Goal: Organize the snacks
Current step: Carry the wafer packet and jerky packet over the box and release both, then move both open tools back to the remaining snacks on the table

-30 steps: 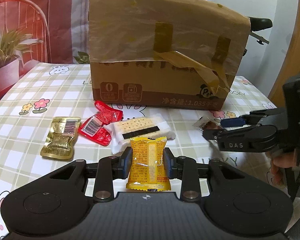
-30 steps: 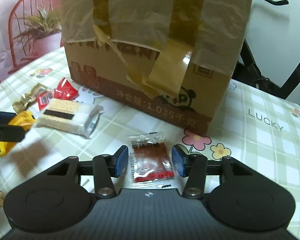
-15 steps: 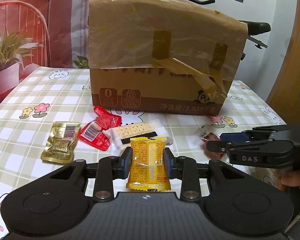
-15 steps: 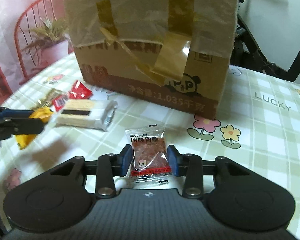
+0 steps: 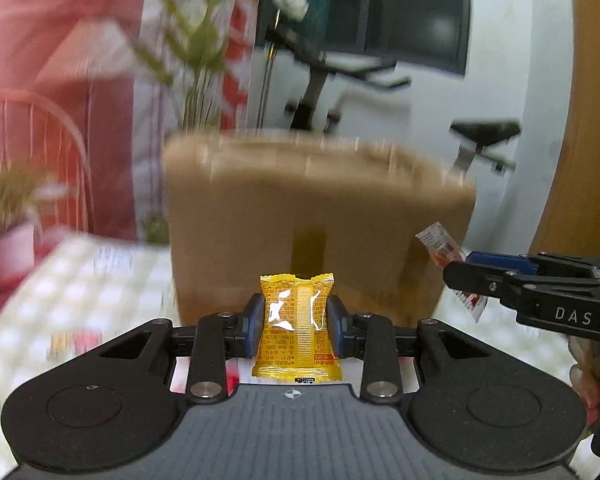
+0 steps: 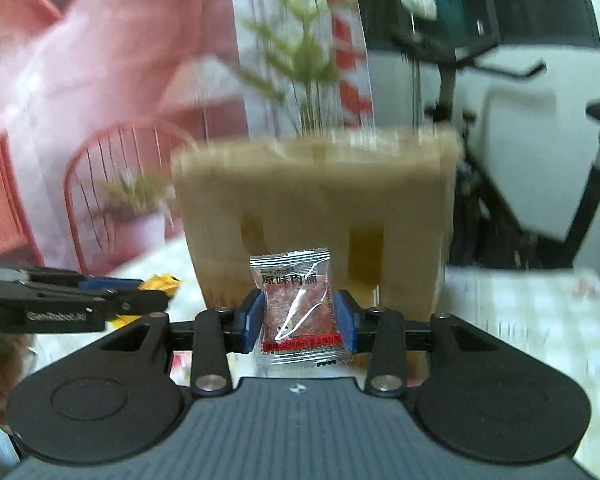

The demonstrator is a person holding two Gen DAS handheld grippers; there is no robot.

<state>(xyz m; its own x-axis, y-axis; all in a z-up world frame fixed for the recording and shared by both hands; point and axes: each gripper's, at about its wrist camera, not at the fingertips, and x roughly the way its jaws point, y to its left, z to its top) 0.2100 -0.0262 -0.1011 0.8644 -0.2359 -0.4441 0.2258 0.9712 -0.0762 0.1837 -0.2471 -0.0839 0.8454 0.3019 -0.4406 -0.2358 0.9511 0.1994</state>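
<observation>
My left gripper [image 5: 296, 326] is shut on a yellow snack packet [image 5: 296, 332], held upright above the table. My right gripper [image 6: 298, 320] is shut on a clear packet of reddish meat jerky [image 6: 298, 310], also lifted. Both face the taped cardboard box [image 5: 316, 216], blurred in front, with its top edge [image 6: 316, 148] near eye level. In the left wrist view the right gripper [image 5: 456, 270] comes in from the right with the jerky packet [image 5: 440, 244] in it. The right wrist view shows the left gripper [image 6: 156, 294] at the left with the yellow packet [image 6: 162, 282].
The checked tablecloth [image 5: 100, 280] lies below, with a blurred red packet [image 5: 80, 340] on it. A potted plant [image 5: 4, 216] and a red chair [image 6: 112, 184] stand at the left. An exercise bike [image 5: 480, 136] and green stems [image 6: 308, 60] are behind the box.
Both grippers have risen with their packets and tilted up, so the box top now sits lower in view. The right gripper closed on the jerky packet and lifted it off the table.
</observation>
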